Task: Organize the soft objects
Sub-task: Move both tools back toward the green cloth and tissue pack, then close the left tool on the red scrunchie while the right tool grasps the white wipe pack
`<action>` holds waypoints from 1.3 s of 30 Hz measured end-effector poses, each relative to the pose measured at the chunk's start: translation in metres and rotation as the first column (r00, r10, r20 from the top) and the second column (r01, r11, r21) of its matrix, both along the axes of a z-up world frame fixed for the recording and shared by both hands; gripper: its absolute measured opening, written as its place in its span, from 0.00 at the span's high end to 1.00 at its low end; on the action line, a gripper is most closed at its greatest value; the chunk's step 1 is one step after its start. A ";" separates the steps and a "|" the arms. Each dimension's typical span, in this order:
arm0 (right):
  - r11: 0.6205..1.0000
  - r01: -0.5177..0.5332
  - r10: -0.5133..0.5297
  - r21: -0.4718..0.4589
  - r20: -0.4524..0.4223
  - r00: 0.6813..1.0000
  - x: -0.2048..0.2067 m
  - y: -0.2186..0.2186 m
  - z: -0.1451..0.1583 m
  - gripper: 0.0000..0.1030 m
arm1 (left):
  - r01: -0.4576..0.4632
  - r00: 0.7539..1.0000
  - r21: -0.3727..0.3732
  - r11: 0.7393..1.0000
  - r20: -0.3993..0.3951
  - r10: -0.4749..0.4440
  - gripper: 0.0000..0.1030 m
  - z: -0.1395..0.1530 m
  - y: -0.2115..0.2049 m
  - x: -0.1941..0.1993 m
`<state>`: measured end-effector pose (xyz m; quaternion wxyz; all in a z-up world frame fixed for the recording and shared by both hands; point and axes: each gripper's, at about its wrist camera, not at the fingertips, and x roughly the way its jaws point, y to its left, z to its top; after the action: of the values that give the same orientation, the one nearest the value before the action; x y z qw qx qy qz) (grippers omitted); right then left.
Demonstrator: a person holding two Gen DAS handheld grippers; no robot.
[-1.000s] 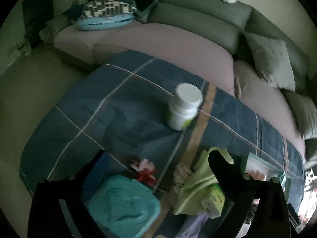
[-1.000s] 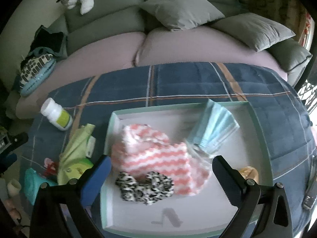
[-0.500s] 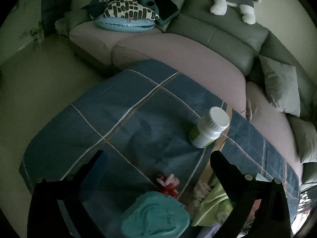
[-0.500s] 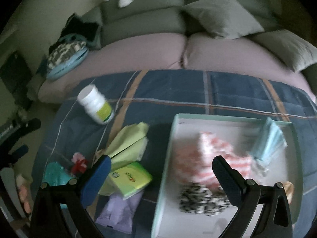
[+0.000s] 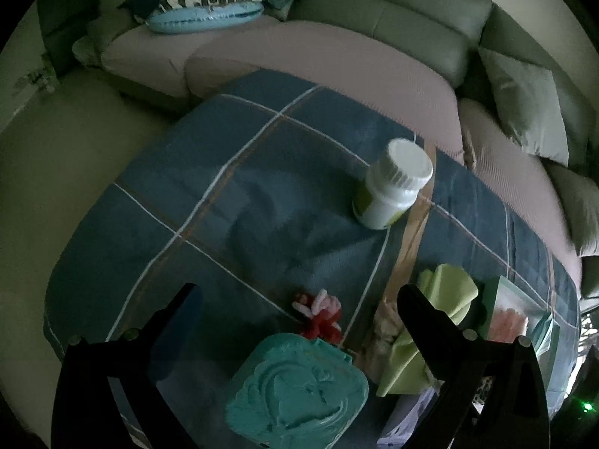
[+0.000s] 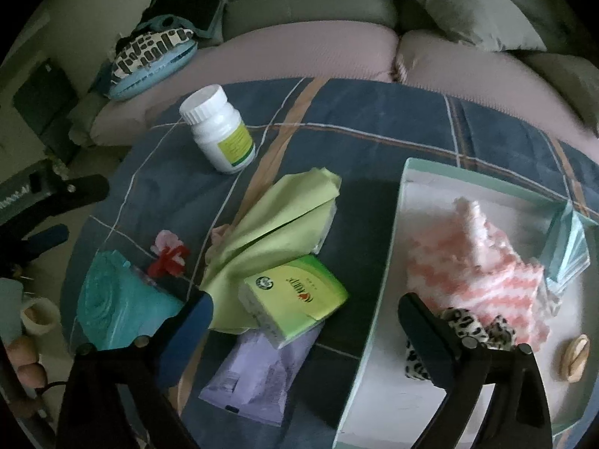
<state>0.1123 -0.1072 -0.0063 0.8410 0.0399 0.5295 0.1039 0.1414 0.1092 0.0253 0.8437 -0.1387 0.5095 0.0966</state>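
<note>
Pale green cloth (image 6: 279, 220) is lying crumpled on the blue plaid surface (image 6: 374, 119), just left of the mint-rimmed tray (image 6: 397, 232), with a green tissue pack (image 6: 295, 295) resting against its near edge and a lilac packet (image 6: 262, 370) poking out from under that pack. Inside the tray a pink-and-white zigzag cloth (image 6: 483, 258), a leopard-print scrunchie (image 6: 468, 329) and a stack of pale blue face masks (image 6: 569, 250) are already sitting together, so the sorting is looking partly done, with the soft things outside the tray waiting.

The right tongs (image 6: 303, 321) are hanging released, jaws wide apart and gripping nothing, framing the tissue pack and the tray's left rim. My guess is that they are lining up on the pack or the green cloth; the next move would call for lowering over one of them, pinching it and carrying it across the rim.

In the left wrist view, the left tongs (image 5: 295, 310) are likewise spread and empty, hovering over a teal towel roll (image 5: 295, 385) with a small red-and-pink flower trinket (image 5: 320, 316) just beyond it. The white pill bottle (image 5: 393, 187) is standing farther back, well apart from the soft items, and is probably staying where it is.
</note>
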 end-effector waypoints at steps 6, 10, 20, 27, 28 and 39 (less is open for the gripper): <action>0.999 -0.011 0.012 0.035 -0.030 0.999 0.003 0.004 -0.007 0.09 | 0.029 0.999 -0.010 1.000 -0.040 -0.030 0.00 -0.008 -0.003 0.008; 0.999 -0.007 0.010 0.052 -0.054 0.998 0.007 0.005 -0.013 0.14 | 0.051 0.996 -0.020 0.999 -0.078 -0.052 0.00 -0.015 -0.005 0.015; 0.996 0.003 0.006 0.091 -0.095 0.995 0.017 0.004 -0.023 0.24 | 0.079 0.984 -0.030 0.996 -0.158 -0.083 0.00 -0.031 -0.013 0.027; 0.995 0.014 -0.003 0.102 -0.103 0.995 0.019 0.000 -0.025 0.32 | 0.145 0.967 -0.088 0.986 -0.198 -0.160 0.00 -0.031 -0.012 0.038; 0.995 0.014 -0.003 0.103 -0.103 0.995 0.018 -0.001 -0.025 0.32 | 0.154 0.963 -0.092 0.984 -0.208 -0.171 0.00 -0.032 -0.011 0.042; 0.993 0.012 0.001 0.117 -0.107 0.994 0.019 -0.002 -0.023 0.37 | 0.253 0.865 -0.079 0.964 -0.427 -0.262 0.15 -0.068 -0.010 0.074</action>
<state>0.1310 -0.1088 -0.0295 0.8078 0.0963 0.5667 0.1302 0.2153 0.0991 -0.0425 0.7128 -0.0532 0.6993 0.0063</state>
